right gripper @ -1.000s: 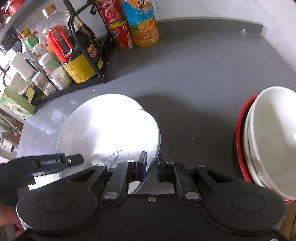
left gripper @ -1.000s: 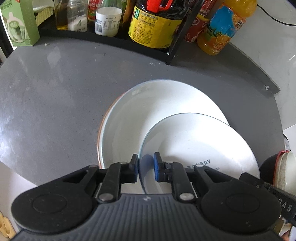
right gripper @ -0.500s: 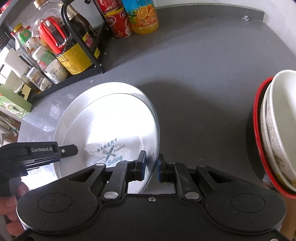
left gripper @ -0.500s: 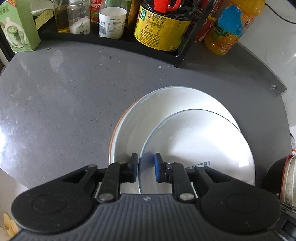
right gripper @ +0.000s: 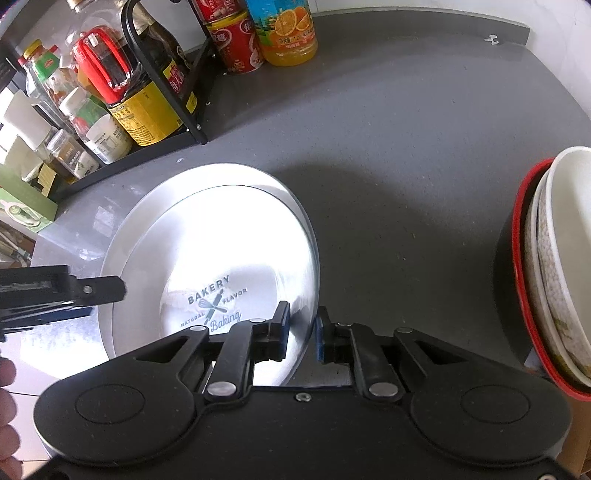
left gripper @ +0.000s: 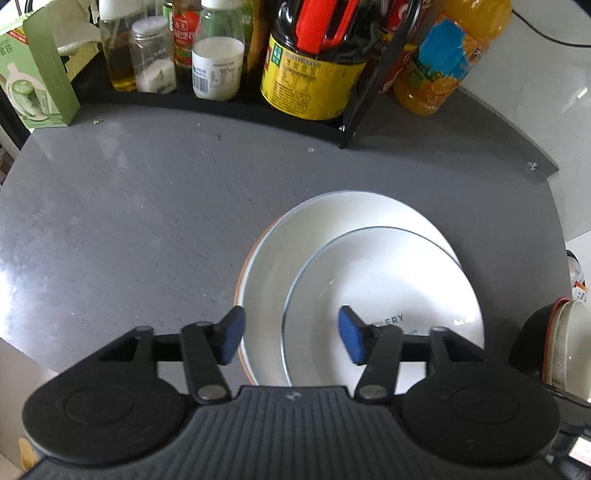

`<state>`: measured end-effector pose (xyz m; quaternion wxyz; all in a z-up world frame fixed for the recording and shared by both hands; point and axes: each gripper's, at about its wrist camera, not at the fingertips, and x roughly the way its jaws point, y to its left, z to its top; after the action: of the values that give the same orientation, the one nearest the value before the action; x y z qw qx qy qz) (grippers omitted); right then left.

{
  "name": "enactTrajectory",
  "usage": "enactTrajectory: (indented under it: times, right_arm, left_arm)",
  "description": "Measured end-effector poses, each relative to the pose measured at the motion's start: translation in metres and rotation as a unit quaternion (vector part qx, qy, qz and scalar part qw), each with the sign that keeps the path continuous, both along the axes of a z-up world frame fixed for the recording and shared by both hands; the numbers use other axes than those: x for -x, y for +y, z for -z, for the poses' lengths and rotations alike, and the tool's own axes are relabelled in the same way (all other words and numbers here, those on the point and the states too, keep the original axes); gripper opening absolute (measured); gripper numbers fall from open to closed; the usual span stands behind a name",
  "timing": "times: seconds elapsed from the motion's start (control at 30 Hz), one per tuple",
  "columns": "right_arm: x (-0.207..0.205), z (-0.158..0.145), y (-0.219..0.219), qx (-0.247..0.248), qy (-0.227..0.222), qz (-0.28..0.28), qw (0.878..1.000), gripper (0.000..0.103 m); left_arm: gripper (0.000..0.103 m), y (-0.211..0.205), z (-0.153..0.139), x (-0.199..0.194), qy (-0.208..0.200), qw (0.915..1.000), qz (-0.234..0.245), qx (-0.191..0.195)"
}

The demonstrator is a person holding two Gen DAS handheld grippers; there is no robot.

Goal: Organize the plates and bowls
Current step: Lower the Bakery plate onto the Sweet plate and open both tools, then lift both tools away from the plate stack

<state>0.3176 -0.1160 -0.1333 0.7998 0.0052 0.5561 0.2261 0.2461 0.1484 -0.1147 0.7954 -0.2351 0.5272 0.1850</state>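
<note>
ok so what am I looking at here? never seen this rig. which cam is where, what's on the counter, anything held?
No robot arm: a person holds two hand tongs, each with a fisheye camera looking along its fingers. In the left view, the left tongs are open, holding nothing. In the right view, the right tongs straddle the small plate's rim with gaps showing, so nothing is clearly gripped. That plate lies on a bigger plate on the grey counter. Stacked bowls sit right; bottles fill a rack behind.

A grey speckled countertop fills both views, its curved edge meeting a pale wall at 12 o'clock. A black wire rack of bottles and jars stands toward 11 o'clock. Bright light glares off the counter at 9 o'clock.
</note>
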Motion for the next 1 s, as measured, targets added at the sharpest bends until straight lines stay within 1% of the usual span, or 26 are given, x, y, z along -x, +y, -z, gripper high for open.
enactTrajectory:
  times: [0.1, 0.17, 0.3, 0.4, 0.47, 0.53, 0.67, 0.77, 0.83, 0.93, 0.97, 1.0]
  right_arm:
    - [0.001, 0.000, 0.002, 0.004, -0.004, -0.004, 1.000, 0.014]
    - [0.001, 0.000, 0.002, 0.006, -0.004, -0.004, 1.000, 0.015]
    - [-0.001, 0.001, 0.006, 0.014, -0.001, -0.006, 1.000, 0.017]
    - [-0.002, 0.002, 0.009, 0.018, 0.001, -0.008, 1.000, 0.018]
    - [-0.003, 0.004, 0.009, 0.014, 0.003, -0.006, 1.000, 0.019]
    - [-0.004, 0.007, 0.007, 0.005, 0.008, 0.002, 1.000, 0.019]
    - [-0.006, 0.012, 0.004, -0.014, 0.020, 0.014, 1.000, 0.021]
    - [-0.007, 0.012, 0.006, -0.014, 0.018, 0.014, 1.000, 0.028]
    - [-0.008, 0.014, 0.006, -0.010, 0.018, 0.018, 1.000, 0.036]
    - [-0.011, 0.015, 0.004, -0.012, 0.027, 0.028, 0.999, 0.040]
    - [-0.012, 0.015, 0.002, -0.014, 0.034, 0.035, 0.999, 0.041]
    - [-0.013, 0.015, 0.000, -0.017, 0.039, 0.041, 0.998, 0.044]
  left_arm:
    - [0.065, 0.005, -0.002, 0.004, 0.001, 1.0000, -0.008, -0.006]
    - [0.066, 0.007, 0.000, 0.007, 0.006, 0.9998, -0.013, -0.012]
    - [0.067, 0.012, 0.013, 0.009, 0.022, 0.9995, -0.021, -0.002]
    - [0.067, 0.013, 0.023, 0.011, 0.037, 0.9989, -0.027, -0.008]
    - [0.069, 0.016, 0.029, 0.011, 0.042, 0.9985, -0.033, -0.008]
    - [0.071, 0.020, 0.032, 0.012, 0.036, 0.9984, -0.044, -0.003]
    - [0.075, 0.027, 0.034, 0.011, 0.032, 0.9980, -0.054, -0.007]
    - [0.078, 0.026, 0.033, 0.009, 0.030, 0.9981, -0.048, -0.022]
    - [0.081, 0.027, 0.034, 0.010, 0.028, 0.9980, -0.050, -0.026]
    - [0.083, 0.026, 0.035, 0.011, 0.028, 0.9979, -0.050, -0.030]
    - [0.083, 0.025, 0.034, 0.011, 0.031, 0.9978, -0.047, -0.034]
    - [0.082, 0.022, 0.033, 0.010, 0.036, 0.9975, -0.044, -0.042]
